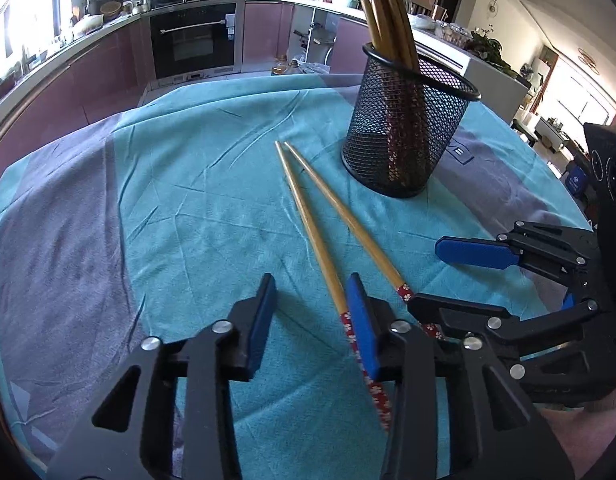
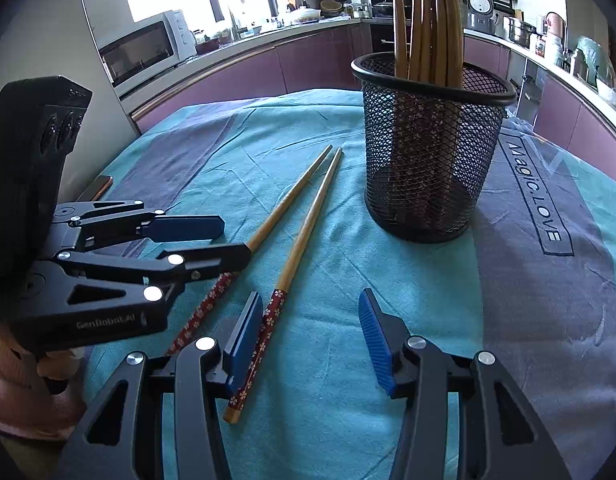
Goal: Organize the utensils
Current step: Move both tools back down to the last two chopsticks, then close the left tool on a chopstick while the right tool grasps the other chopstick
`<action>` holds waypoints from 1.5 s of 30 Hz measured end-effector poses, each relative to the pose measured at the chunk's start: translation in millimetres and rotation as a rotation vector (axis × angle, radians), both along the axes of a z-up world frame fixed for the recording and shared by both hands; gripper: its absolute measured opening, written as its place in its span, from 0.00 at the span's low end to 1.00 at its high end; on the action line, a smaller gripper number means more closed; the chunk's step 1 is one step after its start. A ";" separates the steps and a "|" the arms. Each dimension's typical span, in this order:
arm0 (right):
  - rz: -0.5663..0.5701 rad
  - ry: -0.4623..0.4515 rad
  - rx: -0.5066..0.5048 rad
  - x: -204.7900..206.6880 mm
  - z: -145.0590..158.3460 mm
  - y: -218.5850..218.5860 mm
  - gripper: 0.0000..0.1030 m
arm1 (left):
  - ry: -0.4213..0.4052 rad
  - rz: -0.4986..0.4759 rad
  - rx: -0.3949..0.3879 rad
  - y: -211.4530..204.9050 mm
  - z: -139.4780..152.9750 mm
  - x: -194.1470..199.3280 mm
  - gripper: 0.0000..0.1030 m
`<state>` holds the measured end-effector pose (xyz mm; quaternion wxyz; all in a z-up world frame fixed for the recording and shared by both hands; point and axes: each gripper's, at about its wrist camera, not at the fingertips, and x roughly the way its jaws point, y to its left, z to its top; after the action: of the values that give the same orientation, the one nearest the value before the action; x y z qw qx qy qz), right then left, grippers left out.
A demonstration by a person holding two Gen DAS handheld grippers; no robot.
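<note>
Two wooden chopsticks with red flowered ends lie side by side on the teal cloth: one [image 1: 314, 236] [image 2: 281, 210] and the other [image 1: 344, 216] [image 2: 303, 240]. A black mesh holder [image 1: 404, 136] [image 2: 428, 152] stands upright behind them with several wooden utensils in it. My left gripper [image 1: 312, 316] [image 2: 223, 236] is open, low over the red ends; one chopstick's end passes by its right finger. My right gripper [image 2: 308, 336] [image 1: 428, 272] is open and empty, just right of the chopsticks' ends.
The table is covered by a teal and grey cloth [image 1: 179, 200] [image 2: 548, 280] printed "Magic.LOVE". Kitchen counters, an oven [image 1: 193, 40] and a microwave [image 2: 143, 52] stand beyond the table's far edge.
</note>
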<state>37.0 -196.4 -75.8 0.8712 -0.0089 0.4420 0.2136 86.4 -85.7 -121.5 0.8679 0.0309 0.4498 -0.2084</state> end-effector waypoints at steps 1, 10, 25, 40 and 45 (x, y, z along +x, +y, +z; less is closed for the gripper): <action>0.001 0.001 -0.001 0.4 0.1 0.2 0.46 | 0.006 0.003 -0.005 0.4 -0.2 0.7 0.30; 0.008 -0.007 -0.019 15.1 -0.3 6.7 0.43 | 0.014 -0.001 0.000 -2.0 4.2 13.7 0.29; -0.025 0.005 0.010 43.5 -2.3 8.0 0.22 | 0.045 0.024 -0.009 -3.3 -0.3 38.9 0.13; -0.027 0.016 -0.011 31.2 -0.9 -0.7 0.08 | 0.053 0.075 -0.028 6.9 -0.4 20.1 0.10; -0.022 0.002 -0.034 36.8 -1.9 6.1 0.13 | 0.042 0.057 0.001 0.1 0.6 24.3 0.13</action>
<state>73.7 -190.3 -77.7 0.8728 -0.0184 0.4464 0.1963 110.7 -85.6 -120.9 0.8640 0.0141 0.4685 -0.1837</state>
